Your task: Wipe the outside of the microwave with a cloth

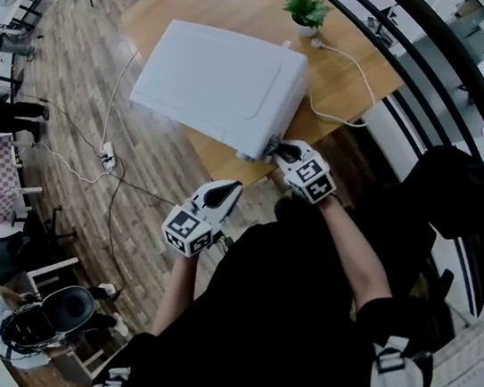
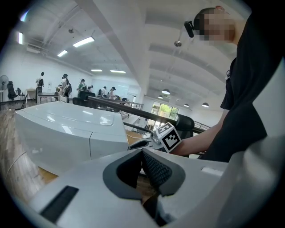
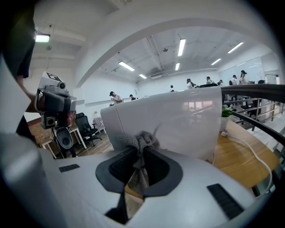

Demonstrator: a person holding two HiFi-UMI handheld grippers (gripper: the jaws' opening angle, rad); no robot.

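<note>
Black sleeves and the person's chest fill the bottom of the head view, and both arms reach out from them toward 12 o'clock. The right gripper (image 1: 277, 149) is at the near right corner of the white microwave (image 1: 218, 81). Its jaws are clamped on a bunched grey cloth (image 3: 141, 142), which sticks up past the tips and touches, or nearly touches, the microwave's pale side panel. The left gripper (image 1: 226, 191) hangs at about 7 o'clock from the right one, off the microwave. Its jaws are pressed together with nothing between them. The microwave sits on a wooden table (image 1: 253, 0), with a small potted plant (image 1: 305, 10) at its 1 o'clock and a white cable (image 1: 351, 65) trailing off at 3 o'clock. The wipe seems to be at that corner, with most of the casing not yet covered. To do it well, keep the clamp firm so the wad does not slip out. Lean the cloth against the panel so that fabric, not the jaw tips, meets the surface. Draw it along in long overlapping passes, then go over the top and the other faces. The idle left gripper could brace the casing against sliding, and the strokes should stay clear of the cable.
</note>
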